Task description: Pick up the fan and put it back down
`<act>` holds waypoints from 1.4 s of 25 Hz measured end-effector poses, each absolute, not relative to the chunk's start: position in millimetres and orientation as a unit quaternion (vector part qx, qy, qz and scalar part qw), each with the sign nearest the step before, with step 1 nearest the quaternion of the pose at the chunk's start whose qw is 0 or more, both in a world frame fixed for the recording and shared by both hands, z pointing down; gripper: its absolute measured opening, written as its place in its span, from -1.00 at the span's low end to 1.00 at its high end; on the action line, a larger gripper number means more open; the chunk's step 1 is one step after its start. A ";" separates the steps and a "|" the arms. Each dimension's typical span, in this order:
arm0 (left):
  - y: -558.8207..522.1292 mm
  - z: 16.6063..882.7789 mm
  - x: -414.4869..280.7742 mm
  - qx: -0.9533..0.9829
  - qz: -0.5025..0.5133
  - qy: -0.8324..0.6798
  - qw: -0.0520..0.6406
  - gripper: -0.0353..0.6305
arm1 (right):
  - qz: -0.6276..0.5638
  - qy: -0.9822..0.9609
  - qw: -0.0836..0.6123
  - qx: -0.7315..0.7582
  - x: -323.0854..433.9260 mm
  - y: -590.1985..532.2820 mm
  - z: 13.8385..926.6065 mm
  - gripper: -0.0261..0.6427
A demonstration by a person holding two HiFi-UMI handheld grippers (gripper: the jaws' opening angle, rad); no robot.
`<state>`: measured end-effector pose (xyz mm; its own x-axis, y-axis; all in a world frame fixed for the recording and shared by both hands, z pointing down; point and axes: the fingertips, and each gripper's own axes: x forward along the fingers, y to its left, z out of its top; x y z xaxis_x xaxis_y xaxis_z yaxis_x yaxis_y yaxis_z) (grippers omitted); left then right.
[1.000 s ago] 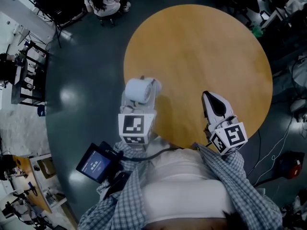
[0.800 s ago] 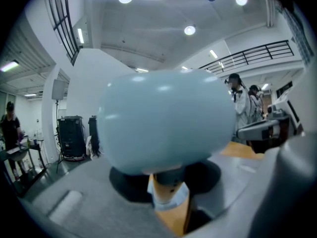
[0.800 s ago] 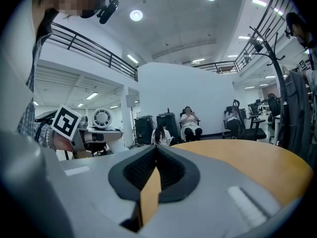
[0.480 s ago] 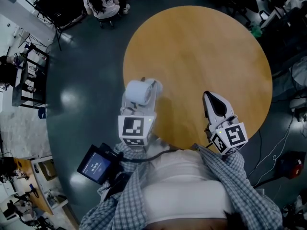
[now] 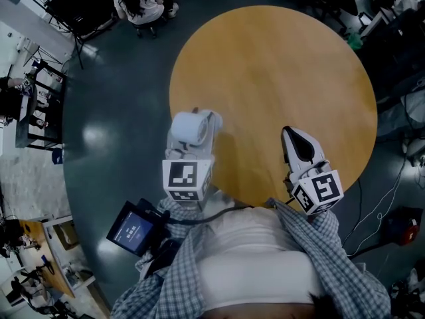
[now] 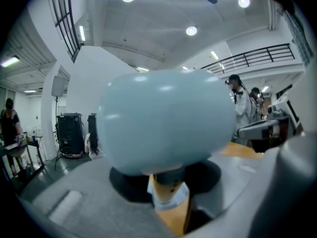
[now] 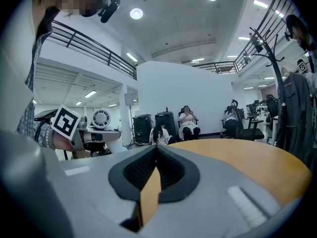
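A small white fan (image 5: 188, 127) hangs at the left rim of the round wooden table (image 5: 279, 78), with my left gripper (image 5: 190, 142) shut on its stem. In the left gripper view the fan's pale rounded housing (image 6: 166, 120) fills the middle, and its stem (image 6: 168, 192) sits between the jaws with tabletop showing below. The right gripper (image 5: 297, 145) rests over the table's near edge, shut and empty. Its jaws meet in the right gripper view (image 7: 156, 168), where the fan (image 7: 101, 118) and the left gripper's marker cube (image 7: 66, 122) show at the left.
A seated person (image 5: 141, 0) is on the dark floor beyond the table's far left. A small screen (image 5: 131, 229) hangs at my left hip. A coat rack (image 7: 290, 88) stands at the right, and seated people (image 7: 187, 120) are behind the table.
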<state>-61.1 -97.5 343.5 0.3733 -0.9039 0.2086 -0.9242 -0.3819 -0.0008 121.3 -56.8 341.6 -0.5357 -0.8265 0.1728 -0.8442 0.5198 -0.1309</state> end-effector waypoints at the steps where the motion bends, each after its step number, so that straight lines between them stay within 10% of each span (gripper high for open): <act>1: -97.6 345.7 -61.0 0.827 0.088 -0.552 0.063 -0.48 | 0.101 -0.870 0.046 0.480 121.4 -56.5 342.1 -0.92; 35: -89.9 494.0 -60.7 0.812 0.180 -0.540 0.129 -0.48 | 0.181 -0.848 0.144 0.476 135.7 -47.4 432.7 -0.92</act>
